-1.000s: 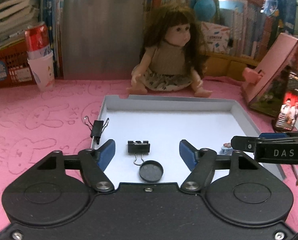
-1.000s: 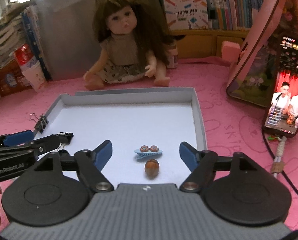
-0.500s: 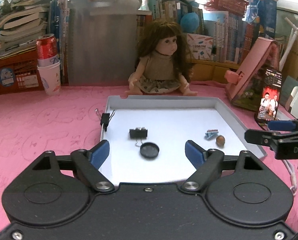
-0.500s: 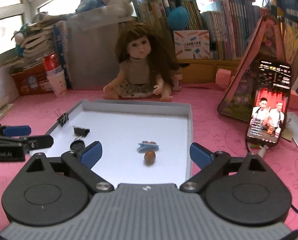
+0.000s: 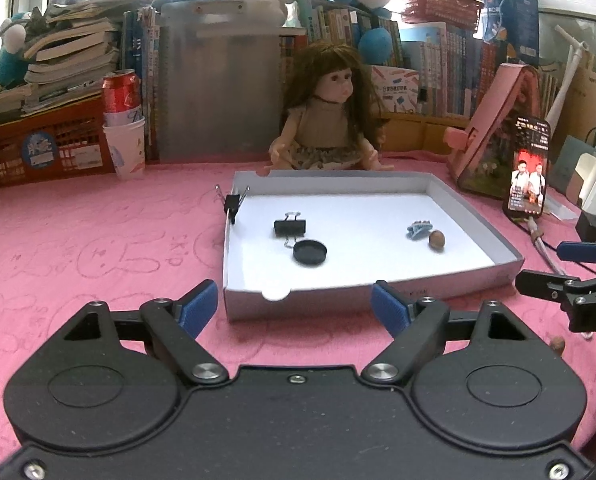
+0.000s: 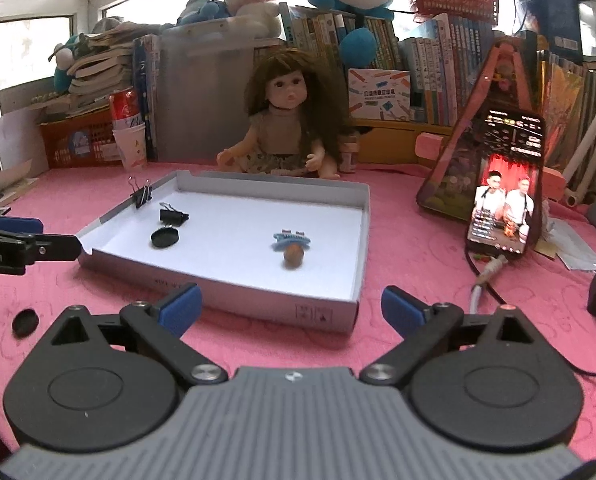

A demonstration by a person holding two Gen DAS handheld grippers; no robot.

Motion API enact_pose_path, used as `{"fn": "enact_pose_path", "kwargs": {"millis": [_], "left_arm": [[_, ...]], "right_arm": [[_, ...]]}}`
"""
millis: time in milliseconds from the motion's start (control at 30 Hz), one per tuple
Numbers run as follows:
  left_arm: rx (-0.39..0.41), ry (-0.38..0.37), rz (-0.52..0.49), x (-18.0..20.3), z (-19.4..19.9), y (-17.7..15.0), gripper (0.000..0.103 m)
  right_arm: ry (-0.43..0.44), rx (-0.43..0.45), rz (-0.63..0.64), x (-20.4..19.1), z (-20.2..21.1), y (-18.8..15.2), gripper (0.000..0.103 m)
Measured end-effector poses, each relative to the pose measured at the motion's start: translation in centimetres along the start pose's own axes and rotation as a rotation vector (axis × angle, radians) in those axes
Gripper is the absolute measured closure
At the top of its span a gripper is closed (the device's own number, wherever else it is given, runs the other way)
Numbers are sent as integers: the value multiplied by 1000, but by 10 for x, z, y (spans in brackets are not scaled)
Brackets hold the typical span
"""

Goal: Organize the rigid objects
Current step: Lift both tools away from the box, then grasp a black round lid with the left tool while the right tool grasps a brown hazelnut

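Pink tablecloth (image 5: pixel 98 248), bookshelves (image 5: pixel 438 68) behind

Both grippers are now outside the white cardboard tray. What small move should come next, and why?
Probably bring the open left gripper toward the small round black cap on the pink cloth. The white cardboard tray already holds another black round cap, a black binder clip, a blue hair clip and a brown nut; this cap lies outside it.
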State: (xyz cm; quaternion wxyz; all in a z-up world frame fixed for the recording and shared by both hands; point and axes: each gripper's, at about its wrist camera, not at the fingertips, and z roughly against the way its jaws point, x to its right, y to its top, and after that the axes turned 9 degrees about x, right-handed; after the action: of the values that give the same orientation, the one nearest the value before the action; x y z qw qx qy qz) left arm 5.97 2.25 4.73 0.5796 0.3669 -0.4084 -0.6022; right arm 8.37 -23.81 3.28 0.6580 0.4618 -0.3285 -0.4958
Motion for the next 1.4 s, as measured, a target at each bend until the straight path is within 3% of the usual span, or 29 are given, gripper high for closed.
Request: {"fn": "enact_pose_path", "kwargs": {"millis": [300,800,1167,1400], "left_arm": [[-6,17,15,-5,14,-17,20],[-20,69,33,-20,31,-39,20],[-12,76,27,-21,40,-53,20],[-23,68,29,-20,46,-60,23]], "right_arm": [[-29,18,-40,8,14,-20,2],[-71,20,10,5,29,-42,2],[-74,-9,-19,5,33,-57,1],[-64,-5,-7,0,37,-60,7]]}}
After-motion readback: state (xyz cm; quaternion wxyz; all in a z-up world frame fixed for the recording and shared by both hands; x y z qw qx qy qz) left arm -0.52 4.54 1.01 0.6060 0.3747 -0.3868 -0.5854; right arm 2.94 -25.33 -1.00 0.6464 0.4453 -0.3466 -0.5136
